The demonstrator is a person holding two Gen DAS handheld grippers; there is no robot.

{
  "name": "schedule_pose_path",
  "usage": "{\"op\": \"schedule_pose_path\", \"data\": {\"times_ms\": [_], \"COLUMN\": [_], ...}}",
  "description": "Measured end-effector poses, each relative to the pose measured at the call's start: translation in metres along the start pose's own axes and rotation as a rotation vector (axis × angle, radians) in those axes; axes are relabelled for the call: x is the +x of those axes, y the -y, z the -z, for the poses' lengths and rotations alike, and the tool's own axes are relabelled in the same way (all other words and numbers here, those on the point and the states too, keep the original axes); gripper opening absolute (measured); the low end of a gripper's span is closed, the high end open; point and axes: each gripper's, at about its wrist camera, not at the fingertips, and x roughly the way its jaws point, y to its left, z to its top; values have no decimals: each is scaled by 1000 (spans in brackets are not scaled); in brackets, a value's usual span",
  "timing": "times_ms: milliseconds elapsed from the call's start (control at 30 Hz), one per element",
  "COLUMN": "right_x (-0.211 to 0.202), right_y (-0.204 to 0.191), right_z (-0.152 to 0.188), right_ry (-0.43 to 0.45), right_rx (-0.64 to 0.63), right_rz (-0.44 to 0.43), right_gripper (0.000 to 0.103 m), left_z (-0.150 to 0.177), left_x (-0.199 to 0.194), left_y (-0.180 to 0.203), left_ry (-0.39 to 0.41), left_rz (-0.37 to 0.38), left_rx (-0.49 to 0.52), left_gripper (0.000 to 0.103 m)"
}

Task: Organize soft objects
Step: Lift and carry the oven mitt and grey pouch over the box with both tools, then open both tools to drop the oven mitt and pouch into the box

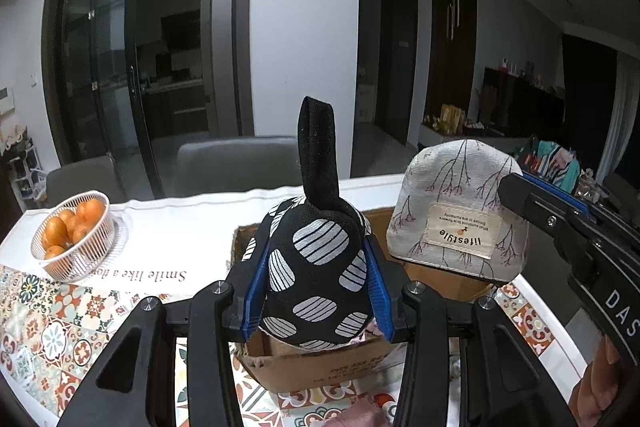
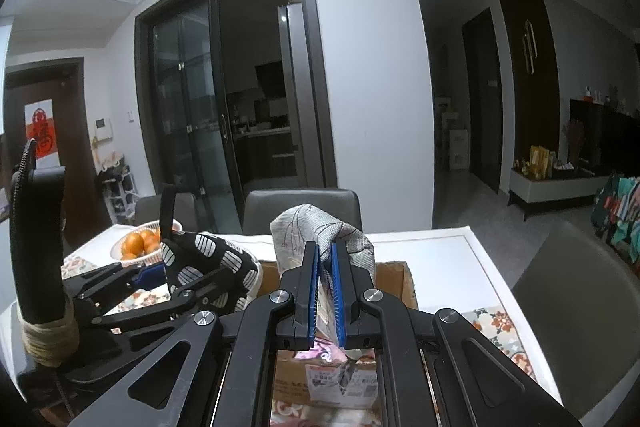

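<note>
Left gripper (image 1: 316, 283): nearest the left wrist camera; its blue-padded jaws stand partly apart and press on both sides of the black oven mitt (image 1: 316, 267), which fills the gap between them, its black hanging loop standing upright above.
Right gripper (image 2: 325, 291): jaws nearly together, pinching a fold of the grey oven mitt (image 2: 320, 231); the rest of the cloth bulges up and forward past the fingertips.
Grey oven mitt, from the left wrist view: it hangs to the right of the black one, "lifestyle" label upside down, over the far right part of the cardboard box (image 1: 304, 359).
Cardboard box: open-topped, directly below both mitts; its near wall sits under the left jaws, its right rim just under the grey mitt.
Desk (image 2: 440, 267): bare white top to the right of the box as far as the right edge; patterned cloth covers the near part.
Left side: a white wire basket of oranges (image 1: 74, 235) stands well apart from the box.
Far edge: grey chair backs (image 2: 300, 207) stand close against it.
</note>
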Motion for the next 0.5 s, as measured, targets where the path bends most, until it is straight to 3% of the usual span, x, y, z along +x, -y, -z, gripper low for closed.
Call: {"op": "schedule_pose_path", "data": {"times_ms": [500], "right_x": [61], "right_y": [13], "right_z": [14], "right_ry": [-143], "right_rx": [-8], "right_rz": [21], "right_gripper": [8], "left_z": [5], "left_x": [66], "left_y": [4], "left_ry": [-157], "left_rz": [34], "left_rx": [10], "left_gripper": [46]}}
